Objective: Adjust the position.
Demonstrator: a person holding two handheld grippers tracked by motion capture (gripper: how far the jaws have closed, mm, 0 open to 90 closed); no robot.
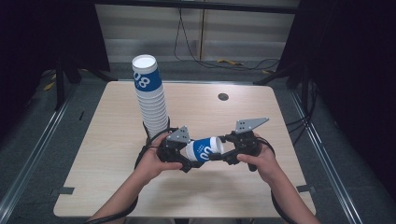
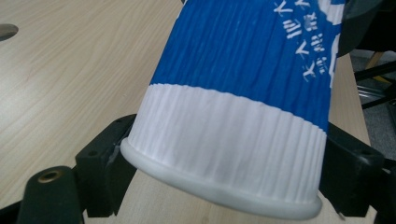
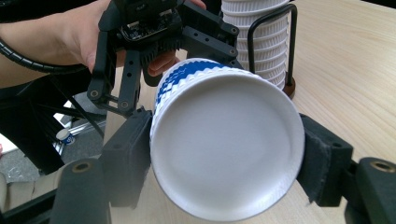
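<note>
Black grippers [image 1: 180,156], grey triangular plates [image 1: 251,124]

A lab-style recording bay — black curtains [image 1: 345,70] hang left and right, cables [image 1: 196,51] trail across the far floor, one bare wooden table [image 1: 116,154].

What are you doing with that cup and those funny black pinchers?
A person holds a gripper in each hand over the wooden table. Between them lies a blue and white paper cup, tipped on its side above the table. The right gripper is clamped on one end of it, and the left gripper has its jaws around the other end. Behind them, a tall stack of cups stands in a black holder.
</note>
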